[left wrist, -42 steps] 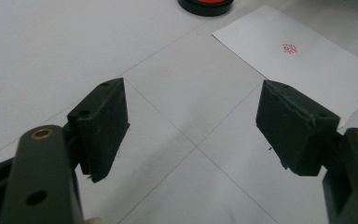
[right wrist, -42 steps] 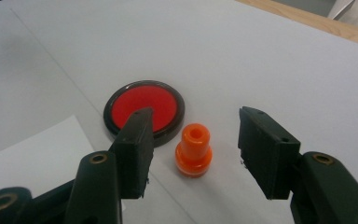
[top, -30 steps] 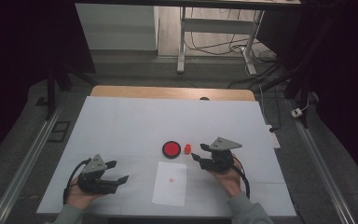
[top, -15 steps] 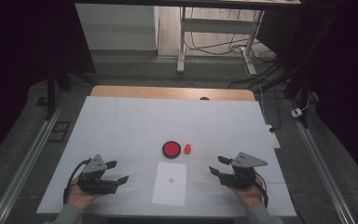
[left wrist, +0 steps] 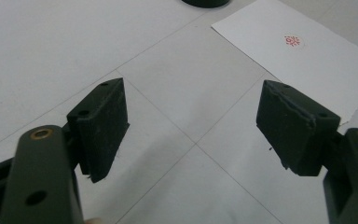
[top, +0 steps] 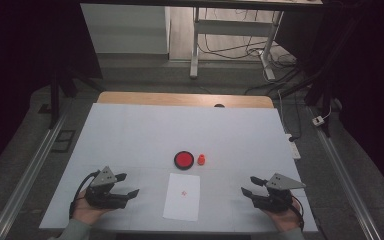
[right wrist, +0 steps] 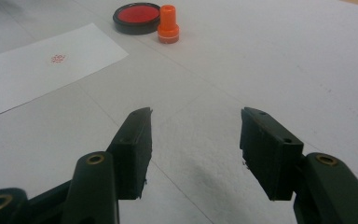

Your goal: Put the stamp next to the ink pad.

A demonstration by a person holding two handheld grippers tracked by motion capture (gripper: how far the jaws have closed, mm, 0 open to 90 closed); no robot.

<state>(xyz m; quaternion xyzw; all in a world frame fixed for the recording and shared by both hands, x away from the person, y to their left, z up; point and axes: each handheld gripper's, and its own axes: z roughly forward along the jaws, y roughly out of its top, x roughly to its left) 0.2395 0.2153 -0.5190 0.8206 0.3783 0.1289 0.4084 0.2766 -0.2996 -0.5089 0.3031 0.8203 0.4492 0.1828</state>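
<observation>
Stamp (top: 201,159) just right of ink pad (top: 184,160), paper (top: 182,196) in front, betw. tongs.

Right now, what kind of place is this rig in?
Probably a lab recording bench: a white-topped table under dark surrounds, rails along both sides, loose cables on the floor behind. Only an ink pad, stamp and paper laid out.

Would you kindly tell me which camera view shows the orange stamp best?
The right gripper view: the orange stamp stands large and upright beside the red ink pad. The high view shows the stamp as a tiny orange spot. The left gripper view looks at the stamped paper instead.
</observation>
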